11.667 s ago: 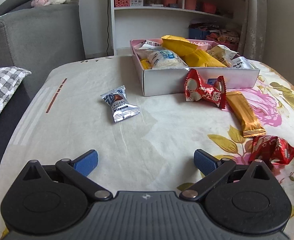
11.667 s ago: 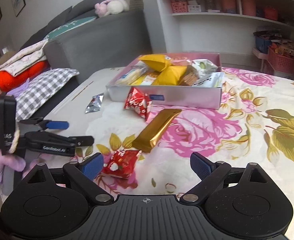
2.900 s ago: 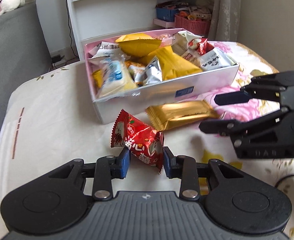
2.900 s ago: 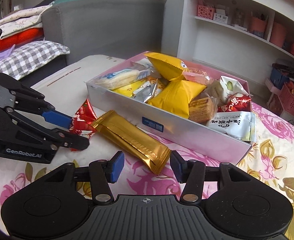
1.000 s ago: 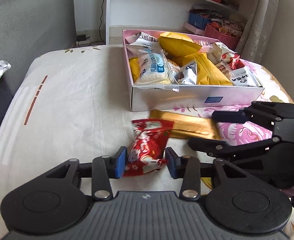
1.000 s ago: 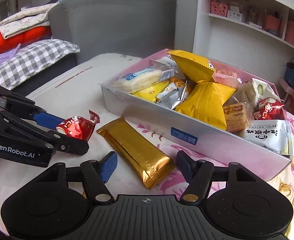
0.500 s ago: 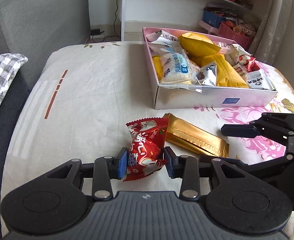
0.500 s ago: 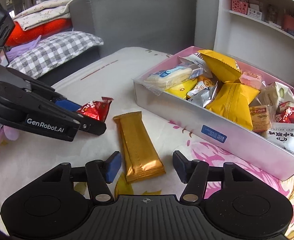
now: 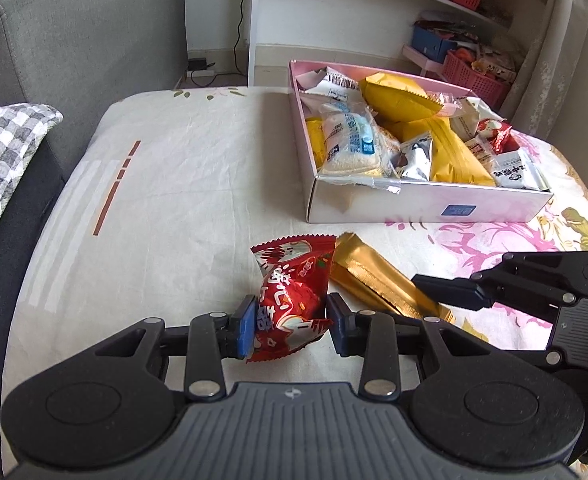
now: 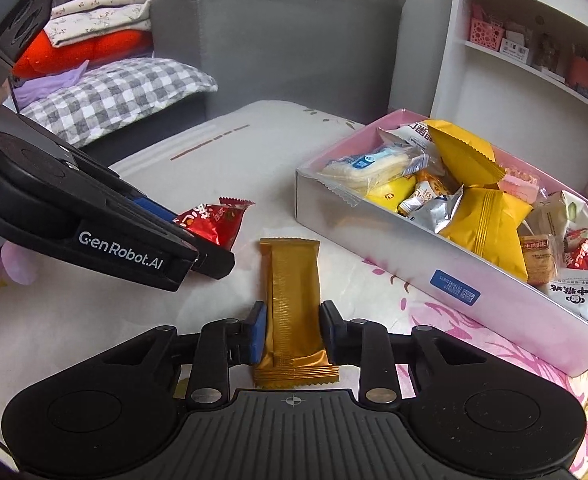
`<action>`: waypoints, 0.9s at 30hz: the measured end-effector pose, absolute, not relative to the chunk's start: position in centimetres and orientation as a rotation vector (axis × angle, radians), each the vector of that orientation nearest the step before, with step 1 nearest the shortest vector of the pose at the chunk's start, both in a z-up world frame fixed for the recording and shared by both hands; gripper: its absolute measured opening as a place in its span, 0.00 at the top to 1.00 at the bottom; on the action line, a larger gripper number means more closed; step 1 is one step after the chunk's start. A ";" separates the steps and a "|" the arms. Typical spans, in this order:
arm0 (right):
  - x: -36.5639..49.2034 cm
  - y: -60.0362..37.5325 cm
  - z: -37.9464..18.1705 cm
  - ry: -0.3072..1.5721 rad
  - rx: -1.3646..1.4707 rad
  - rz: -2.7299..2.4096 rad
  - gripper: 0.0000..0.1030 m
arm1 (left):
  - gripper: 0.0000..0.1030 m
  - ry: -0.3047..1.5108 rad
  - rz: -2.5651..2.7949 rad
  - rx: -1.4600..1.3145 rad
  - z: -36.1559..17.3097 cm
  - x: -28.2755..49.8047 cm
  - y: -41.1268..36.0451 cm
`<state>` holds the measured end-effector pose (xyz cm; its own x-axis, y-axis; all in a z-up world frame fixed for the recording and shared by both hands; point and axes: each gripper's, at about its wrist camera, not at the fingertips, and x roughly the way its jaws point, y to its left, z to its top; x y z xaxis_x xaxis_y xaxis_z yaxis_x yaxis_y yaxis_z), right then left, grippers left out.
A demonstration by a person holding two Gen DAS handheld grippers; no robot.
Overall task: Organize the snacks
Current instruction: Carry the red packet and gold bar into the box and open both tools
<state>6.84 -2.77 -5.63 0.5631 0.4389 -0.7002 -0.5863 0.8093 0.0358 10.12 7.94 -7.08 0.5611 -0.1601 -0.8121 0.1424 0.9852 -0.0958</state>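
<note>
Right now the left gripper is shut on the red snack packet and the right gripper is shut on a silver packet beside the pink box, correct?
Not quite. The right gripper is shut on the gold bar, not a silver packet, as the right wrist view shows. The left gripper does hold the red snack packet, beside the pink box.
</note>
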 end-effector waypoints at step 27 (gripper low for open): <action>5.1 -10.7 -0.1 0.789 -0.017 0.434 0.73 | 0.72 0.879 -0.208 -0.122 -3.5 9.6 6.3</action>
<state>5.10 -10.75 -0.07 0.6214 0.3714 -0.6898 -0.3837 0.9120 0.1454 9.56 6.29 -3.51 0.6193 -0.2308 -0.7505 0.1306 0.9728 -0.1913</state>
